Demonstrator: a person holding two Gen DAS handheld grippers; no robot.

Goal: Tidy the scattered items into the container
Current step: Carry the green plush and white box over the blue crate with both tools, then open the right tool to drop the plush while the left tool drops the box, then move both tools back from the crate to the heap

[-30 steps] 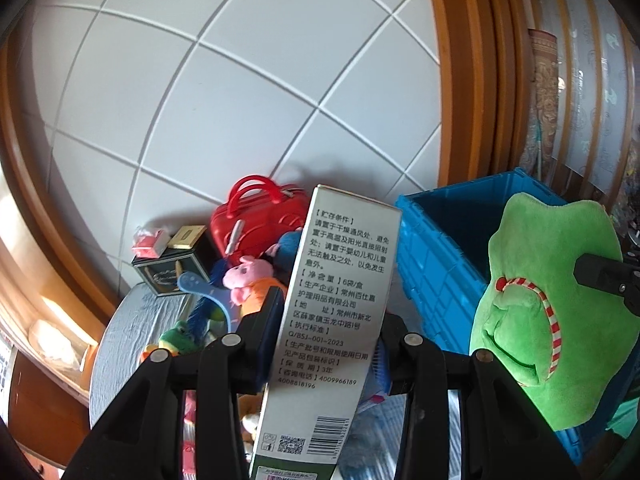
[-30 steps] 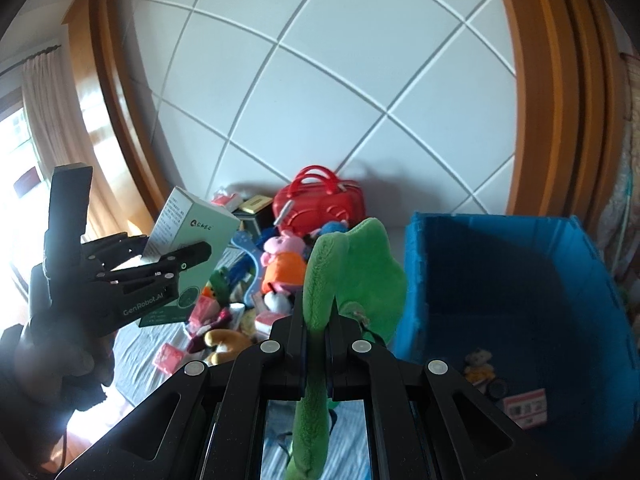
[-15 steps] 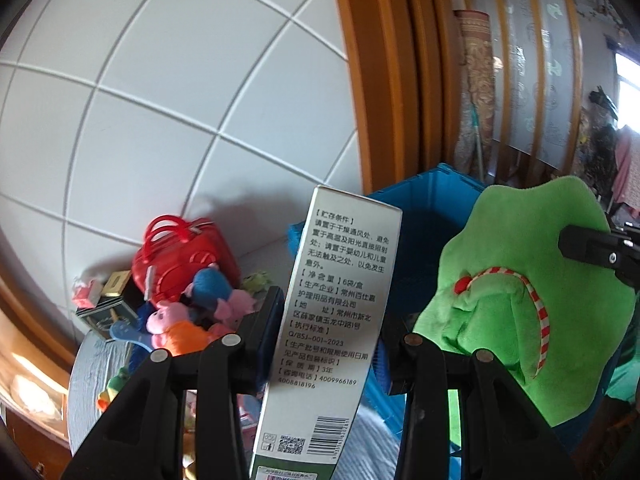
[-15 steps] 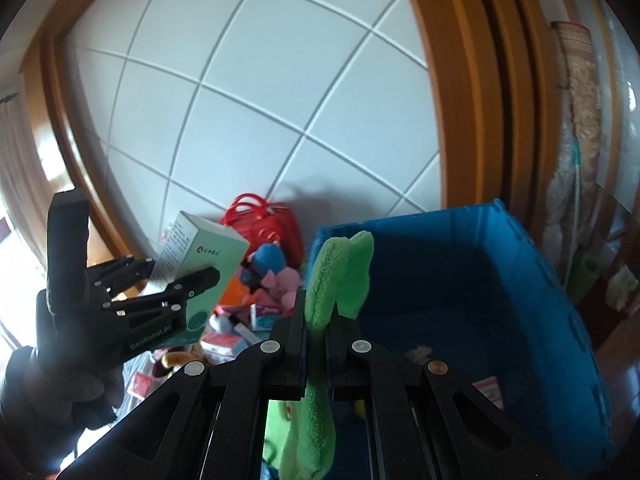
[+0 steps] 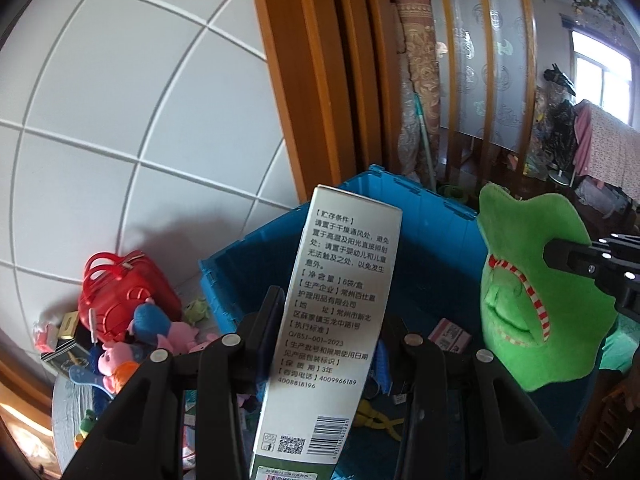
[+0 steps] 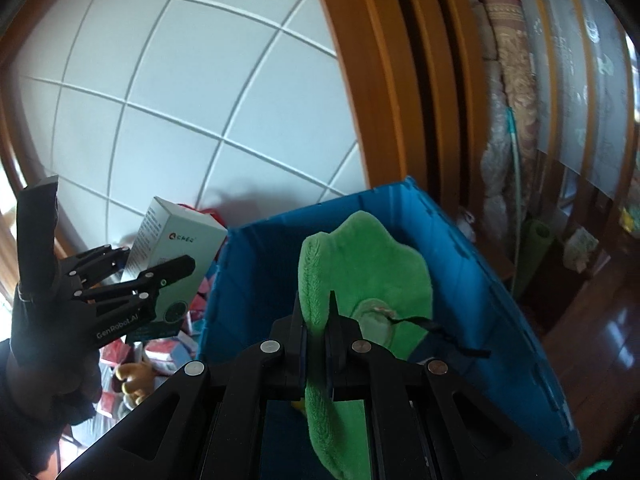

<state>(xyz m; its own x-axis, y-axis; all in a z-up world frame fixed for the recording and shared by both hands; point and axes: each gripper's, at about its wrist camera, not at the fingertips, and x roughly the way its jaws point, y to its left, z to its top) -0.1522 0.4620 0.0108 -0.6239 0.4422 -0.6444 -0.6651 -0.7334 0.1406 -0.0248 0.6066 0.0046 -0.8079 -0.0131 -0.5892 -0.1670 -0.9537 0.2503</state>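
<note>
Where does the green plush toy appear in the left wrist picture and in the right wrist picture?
Left wrist view: green plush toy at the right, face toward the camera, pinched by the right tongs.
Right wrist view: lower centre, edge-on, between the tongs' fingers.
Shared landmark: the blue container, behind the toy in both.

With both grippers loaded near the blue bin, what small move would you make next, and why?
Probably open the right gripper: it pinches the green plush already in front of the blue bin's open interior, so the plush should drop inside. The left gripper clamps the white box and can follow.
</note>
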